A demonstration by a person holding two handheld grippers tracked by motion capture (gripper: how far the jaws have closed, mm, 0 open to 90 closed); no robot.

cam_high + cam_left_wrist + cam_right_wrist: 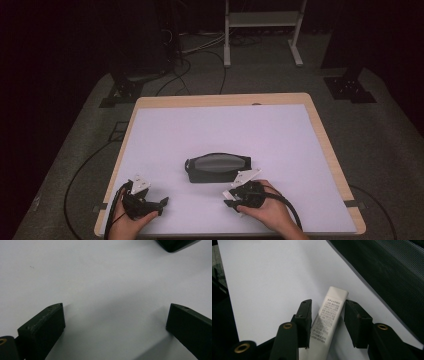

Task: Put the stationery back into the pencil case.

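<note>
Fingers (305,315) of the right gripper (327,322) stand on either side of a white tube (327,320) with small black print. One finger touches the tube's side, while a thin gap shows at the other, so the grip is narrow but not fully pressed. The tube lies flat on the white mat (220,130), its squared end pointing past the fingertips toward the black mesh pouch (218,167) (whose netted side looms just beside it in the right gripper view). In the high view the right gripper (235,197) sits just near of the pouch's right end, close to it. Well to the left of the pouch, the left gripper (161,205) rests near the mat's near edge, its fingers (42,326) spread wide over bare mat with nothing between them. Beyond the pouch the mat runs open to the table's (327,145) wooden rim.
</note>
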